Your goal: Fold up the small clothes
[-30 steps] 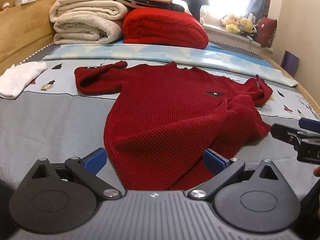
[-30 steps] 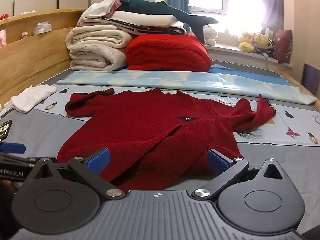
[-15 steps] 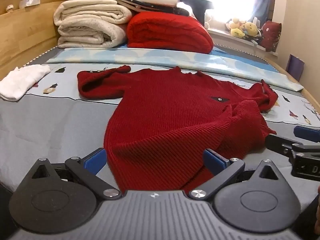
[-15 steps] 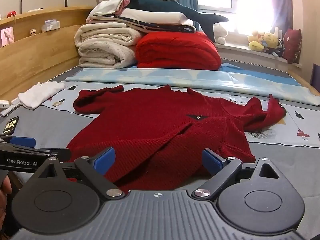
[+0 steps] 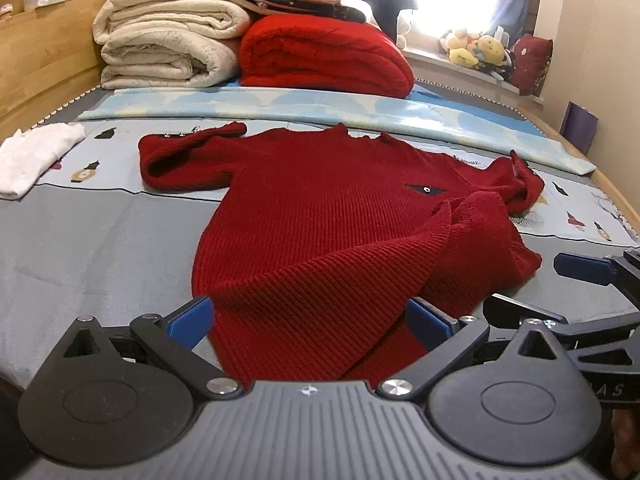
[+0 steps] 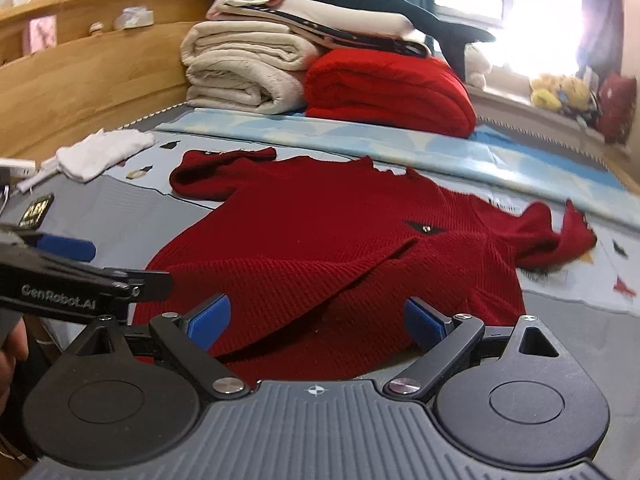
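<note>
Red sweater [image 5: 328,216] partly folded on bed [image 5: 80,248], left claw [image 5: 310,316] and right claw [image 6: 316,318] released, seemingly above hem

I see the bed [image 5: 80,248] spread with a grey cover that carries a band of small printed figures. A dark red sweater [image 5: 332,220] lies flat across its middle, one sleeve bent at the left, the right side folded over and rumpled. A small white garment [image 5: 34,154] lies well to its left, near the wooden bed frame [image 6: 100,80]. Behind the sweater a pale blue folded sheet [image 5: 320,114] runs across the bed. At the far end I see a stack of cream blankets [image 5: 168,52] just beside a folded red blanket [image 5: 324,56].
</note>
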